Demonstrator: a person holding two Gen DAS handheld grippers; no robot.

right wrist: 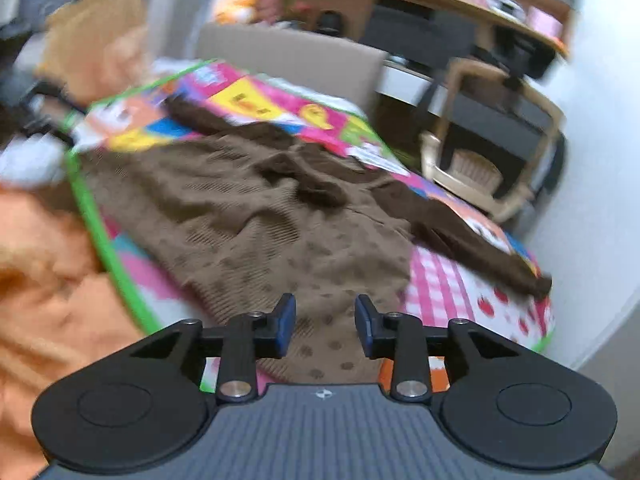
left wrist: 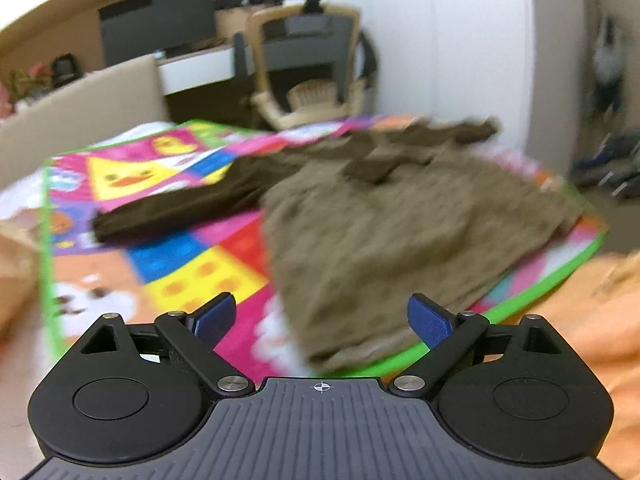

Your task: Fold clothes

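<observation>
One brown dotted sweater (right wrist: 256,220) lies spread.

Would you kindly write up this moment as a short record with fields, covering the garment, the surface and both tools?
garment: brown sweater with darker brown sleeves and collar, spread flat, not yet folded
sleeves: both stretched outward to the sides
surface: colourful cartoon play mat with green border
left tool: open, holding nothing, above the sweater's hem
right tool: open, holding nothing, above the sweater's hem
nearby: orange cloth beside the mat; office chair behind
image quality: motion blur in both views
</observation>
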